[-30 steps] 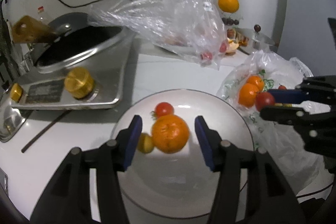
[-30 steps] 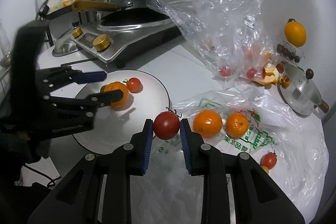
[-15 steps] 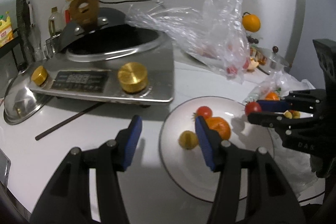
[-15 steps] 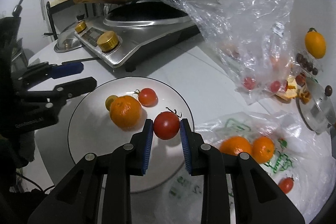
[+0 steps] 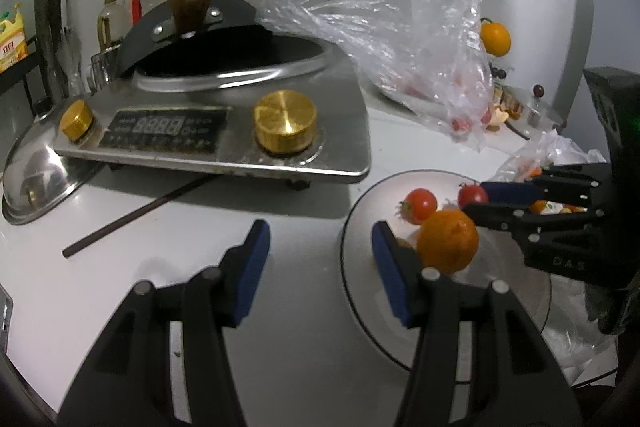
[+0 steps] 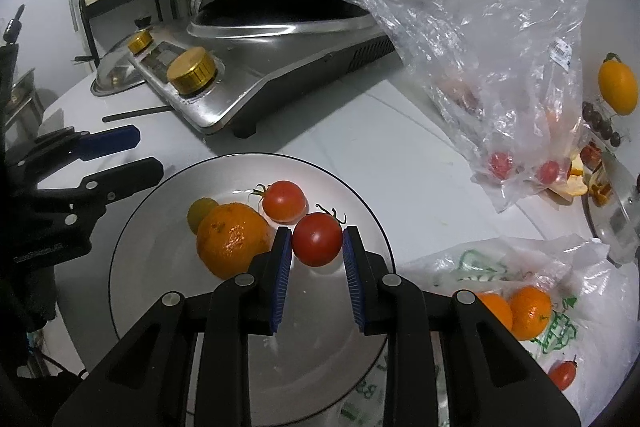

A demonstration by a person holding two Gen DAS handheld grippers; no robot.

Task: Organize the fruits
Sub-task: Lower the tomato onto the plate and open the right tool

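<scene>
My right gripper (image 6: 316, 247) is shut on a red tomato (image 6: 317, 244) and holds it over the white plate (image 6: 160, 291). On that plate lie an orange (image 6: 230, 249), another tomato (image 6: 285, 200) and a small yellow-green fruit (image 6: 199, 213). From the left wrist view the plate (image 5: 360, 279) sits at the right, with the orange (image 5: 448, 246), the resting tomato (image 5: 418, 201) and the right gripper (image 5: 480, 201) carrying its tomato (image 5: 471, 195). My left gripper (image 5: 318, 245) stands open over the bare counter, left of the plate, its right finger at the plate's rim.
A steel induction cooker (image 5: 224, 139) with a black wok (image 6: 280, 7) stands behind the plate. A clear bag (image 6: 492, 67) holds small tomatoes. A printed bag (image 6: 520, 307) at the right carries two oranges and a tomato. A dark chopstick (image 5: 136, 217) lies on the counter.
The right gripper carried its tomato from above the printed bag to over the plate, beside the orange. The left gripper drew off the plate to the left, leaving the orange there.
</scene>
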